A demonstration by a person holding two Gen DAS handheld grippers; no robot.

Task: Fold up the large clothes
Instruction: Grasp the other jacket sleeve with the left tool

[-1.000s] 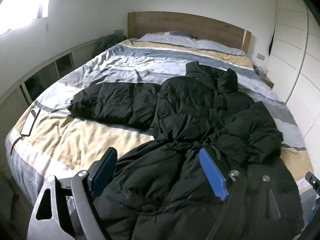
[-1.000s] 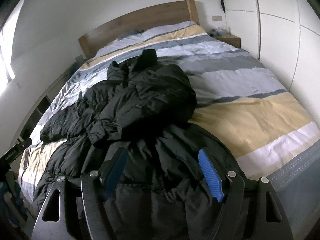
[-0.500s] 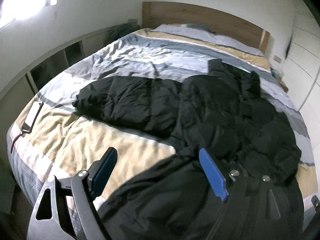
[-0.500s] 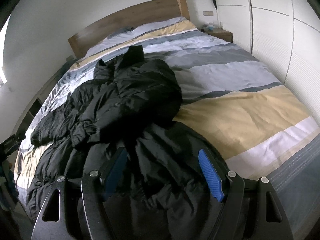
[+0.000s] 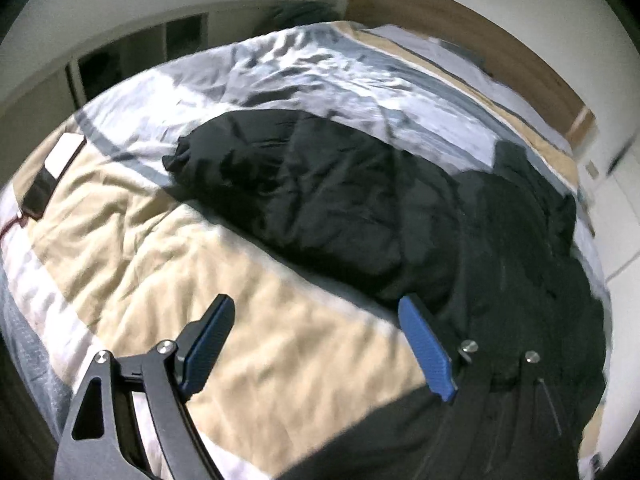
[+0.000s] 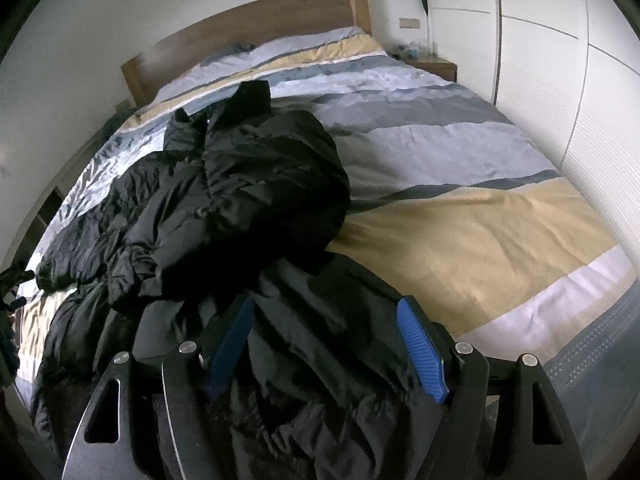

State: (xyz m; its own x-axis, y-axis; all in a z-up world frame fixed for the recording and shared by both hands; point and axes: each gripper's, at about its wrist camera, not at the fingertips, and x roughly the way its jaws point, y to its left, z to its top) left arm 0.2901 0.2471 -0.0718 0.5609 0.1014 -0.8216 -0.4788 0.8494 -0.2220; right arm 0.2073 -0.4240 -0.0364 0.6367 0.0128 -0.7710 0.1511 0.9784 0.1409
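Jaws of both the left gripper (image 5: 316,324) and the right gripper (image 6: 324,328) stand apart, empty. Beyond them, the black coat (image 6: 248,184) lies rumpled on the bed (image 6: 480,232). Best: close on one layer at the sleeve (image 5: 256,168) cuff, then fold it inward flat.

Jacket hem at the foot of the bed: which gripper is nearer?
Right. The right gripper hangs open directly over the black jacket hem. The left gripper, also open, is over bare striped duvet, jacket off to its right.
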